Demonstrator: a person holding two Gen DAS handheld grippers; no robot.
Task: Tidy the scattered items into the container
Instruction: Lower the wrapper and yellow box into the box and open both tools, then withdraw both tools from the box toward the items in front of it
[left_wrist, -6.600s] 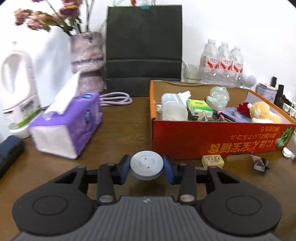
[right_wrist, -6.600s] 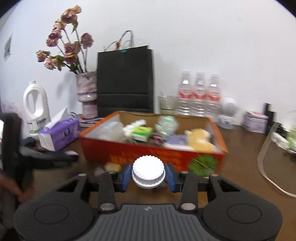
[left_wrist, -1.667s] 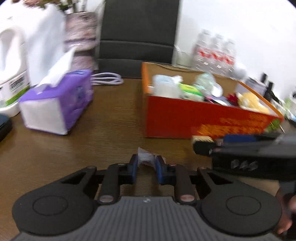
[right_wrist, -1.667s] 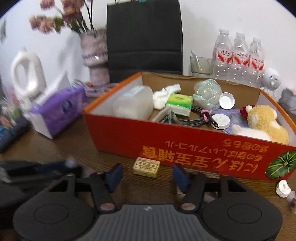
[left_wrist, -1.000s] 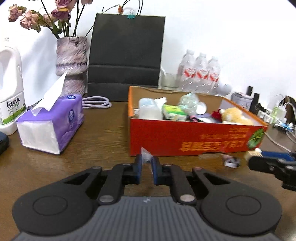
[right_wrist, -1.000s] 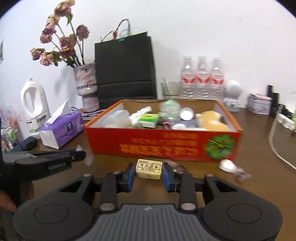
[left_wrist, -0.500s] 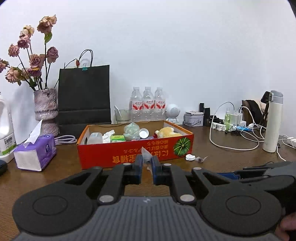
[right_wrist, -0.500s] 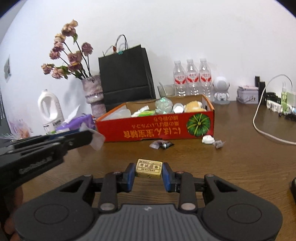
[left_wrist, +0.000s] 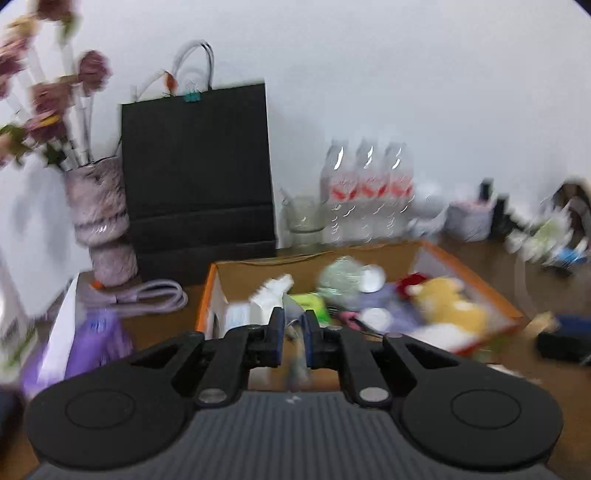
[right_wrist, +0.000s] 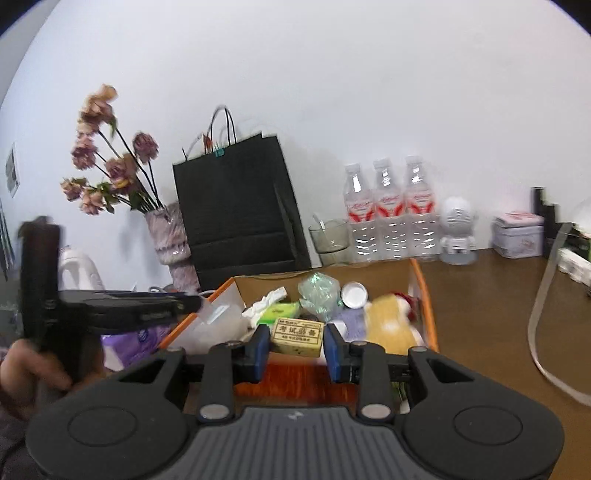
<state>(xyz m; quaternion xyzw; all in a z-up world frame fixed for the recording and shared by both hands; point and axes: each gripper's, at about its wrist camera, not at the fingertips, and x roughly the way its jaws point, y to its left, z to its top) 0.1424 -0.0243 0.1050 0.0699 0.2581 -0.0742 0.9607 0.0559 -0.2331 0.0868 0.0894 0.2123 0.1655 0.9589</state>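
The orange cardboard box (right_wrist: 425, 291) holds a yellow plush toy (right_wrist: 388, 325), a white cap (right_wrist: 354, 294), crumpled plastic and other small items. My right gripper (right_wrist: 297, 345) is shut on a small yellow box (right_wrist: 297, 332) with dark print, held just above the box's near wall. My left gripper (left_wrist: 293, 326) is shut on a scrap of clear wrapper (left_wrist: 291, 309) over the left end of the orange box (left_wrist: 207, 288); this view is blurred. In the right wrist view the left gripper (right_wrist: 195, 303) reaches in from the left, carried by a hand (right_wrist: 26, 365).
Behind the box stand a black paper bag (right_wrist: 236, 221), a vase of dried flowers (right_wrist: 170, 240), three water bottles (right_wrist: 386, 218), a glass (right_wrist: 330, 240) and a white toy robot (right_wrist: 458, 229). A purple tissue pack (left_wrist: 92, 343) lies left. A grey cable (right_wrist: 543, 317) curves at right.
Both grippers have moved forward and up, from well back on the table to the box's near wall, each keeping its item. The box now fills much more of both views.
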